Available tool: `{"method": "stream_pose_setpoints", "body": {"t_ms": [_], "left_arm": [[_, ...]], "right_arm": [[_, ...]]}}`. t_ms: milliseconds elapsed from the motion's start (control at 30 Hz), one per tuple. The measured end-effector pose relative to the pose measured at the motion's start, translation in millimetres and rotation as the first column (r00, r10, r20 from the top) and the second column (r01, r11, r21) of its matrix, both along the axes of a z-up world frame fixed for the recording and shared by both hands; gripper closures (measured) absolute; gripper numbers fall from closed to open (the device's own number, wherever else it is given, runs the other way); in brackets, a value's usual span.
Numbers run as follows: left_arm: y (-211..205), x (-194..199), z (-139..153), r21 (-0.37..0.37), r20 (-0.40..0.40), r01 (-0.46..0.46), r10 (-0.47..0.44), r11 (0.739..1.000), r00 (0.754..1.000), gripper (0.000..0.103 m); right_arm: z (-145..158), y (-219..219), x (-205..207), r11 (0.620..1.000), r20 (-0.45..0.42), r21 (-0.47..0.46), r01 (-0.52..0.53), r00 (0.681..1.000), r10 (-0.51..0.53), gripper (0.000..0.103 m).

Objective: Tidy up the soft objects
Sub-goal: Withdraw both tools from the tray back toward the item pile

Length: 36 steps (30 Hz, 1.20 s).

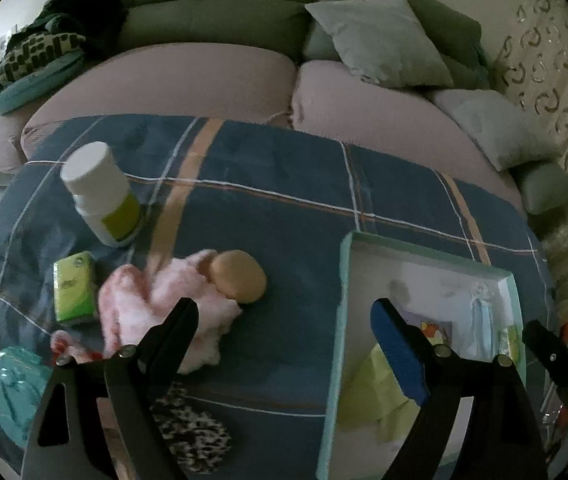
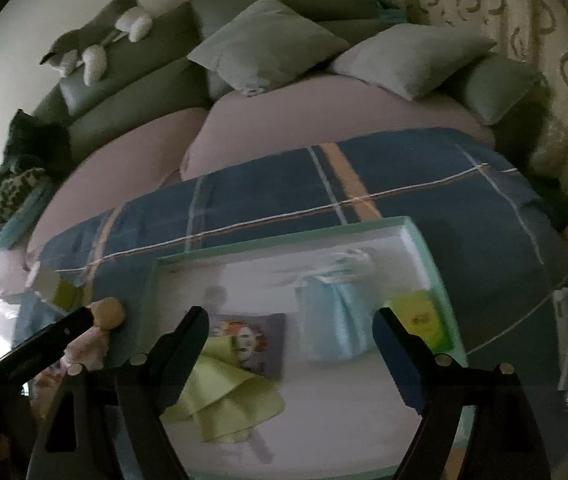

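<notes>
A big sofa (image 1: 211,80) with pink seat cushions and grey pillows fills the back of the room. A toy cat (image 2: 95,44) lies on top of its backrest. In front of the sofa is a bench covered with a blue checked cloth (image 1: 267,208).

On the cloth sits a wide, flat box (image 2: 416,240) with a pale green rim and white inside. It holds four soft things. A light blue doll dress (image 2: 332,316) lies near the middle. A small pillow with a cartoon picture (image 2: 251,340) lies to its left. A yellow-green cloth (image 2: 223,400) is crumpled at the front, partly over the picture pillow. A green tissue pack (image 2: 424,320) rests against the right wall of the box.

Outside the box, to its left, lie more things on the cloth. A white bottle with a yellow label (image 1: 101,196) is tipped over. A doll in a fluffy pink outfit (image 1: 187,300) lies near the box. A second green tissue pack (image 1: 73,288) sits just beside the doll. A teal pouch (image 1: 15,392) and a black-and-white spotted soft thing (image 1: 195,432) lie at the front edge.

The left hand-held gripper (image 1: 284,328) is spread wide between the doll and the box, holding nothing. The right hand-held gripper (image 2: 292,336) is spread wide above the box, holding nothing.
</notes>
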<state>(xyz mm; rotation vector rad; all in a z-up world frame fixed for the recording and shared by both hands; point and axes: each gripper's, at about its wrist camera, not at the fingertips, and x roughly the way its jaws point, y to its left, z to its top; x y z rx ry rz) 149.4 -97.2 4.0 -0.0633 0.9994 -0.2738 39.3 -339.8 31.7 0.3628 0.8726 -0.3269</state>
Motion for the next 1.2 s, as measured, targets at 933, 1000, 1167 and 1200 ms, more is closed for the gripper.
{"method": "stream_pose_setpoints", "body": {"t_ms": [933, 1000, 1167, 1200], "left_arm": [[195.3, 11.2, 4.3, 0.055, -0.042, -0.418, 0.420, 0.907, 0.907, 0.004], [194.1, 11.6, 0.6, 0.068, -0.059, -0.405, 0.408, 0.912, 0.911, 0.004], [191.2, 15.1, -13.3, 0.109, -0.114, -0.374, 0.385, 0.921, 0.916, 0.004], [192.4, 16.2, -15.6, 0.103, -0.127, -0.371, 0.382, 0.923, 0.915, 0.004]], "right_arm": [[-28.6, 160.3, 55.0, 0.903, 0.009, 0.119, -0.413, 0.910, 0.415, 0.017], [-36.2, 170.1, 57.2, 0.894, -0.014, 0.121, -0.431, 0.900, 0.435, 0.017], [-50.9, 189.7, 57.2, 0.873, -0.067, 0.119, -0.474, 0.873, 0.483, 0.017], [-52.7, 190.9, 57.7, 0.870, -0.071, 0.122, -0.478, 0.870, 0.488, 0.017]]}}
